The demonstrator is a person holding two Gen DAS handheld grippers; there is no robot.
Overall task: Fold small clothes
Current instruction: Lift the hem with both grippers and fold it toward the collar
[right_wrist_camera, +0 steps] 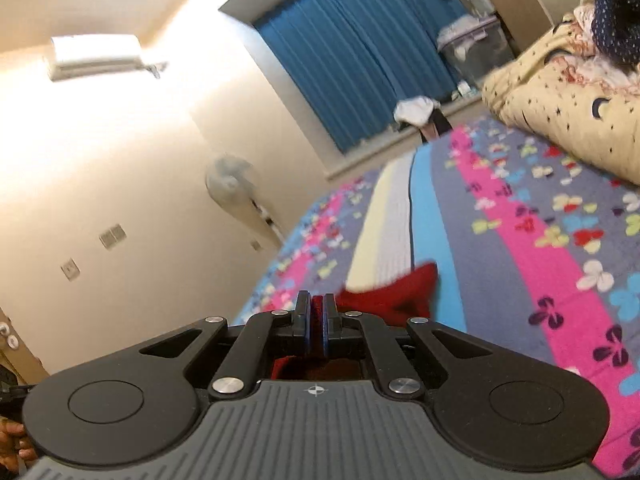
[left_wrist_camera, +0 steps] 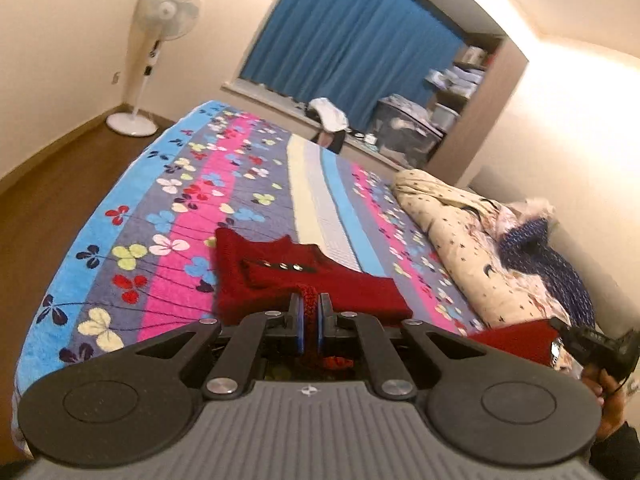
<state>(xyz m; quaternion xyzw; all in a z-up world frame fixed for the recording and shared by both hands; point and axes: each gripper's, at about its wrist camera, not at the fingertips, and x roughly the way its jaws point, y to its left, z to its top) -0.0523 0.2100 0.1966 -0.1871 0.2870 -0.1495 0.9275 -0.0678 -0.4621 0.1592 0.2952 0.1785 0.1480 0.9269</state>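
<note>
A small red knitted sweater [left_wrist_camera: 280, 276] with several silver buttons lies on the flowered bedspread [left_wrist_camera: 168, 216]. My left gripper [left_wrist_camera: 310, 308] is shut on the sweater's near edge, red knit pinched between its blue pads. My right gripper [right_wrist_camera: 317, 312] is shut on another part of the red sweater [right_wrist_camera: 396, 292], lifted above the bedspread [right_wrist_camera: 520, 248]. The right gripper also shows in the left wrist view [left_wrist_camera: 592, 348] at the right edge, beside red fabric.
A cream star-print quilt [left_wrist_camera: 460, 232] with a dark blue garment [left_wrist_camera: 540, 256] lies bunched along the bed's right side. A standing fan [left_wrist_camera: 160, 40] is at the far left on the wooden floor. Blue curtains [left_wrist_camera: 352, 40] and shelves with storage boxes [left_wrist_camera: 408, 128] stand beyond the bed.
</note>
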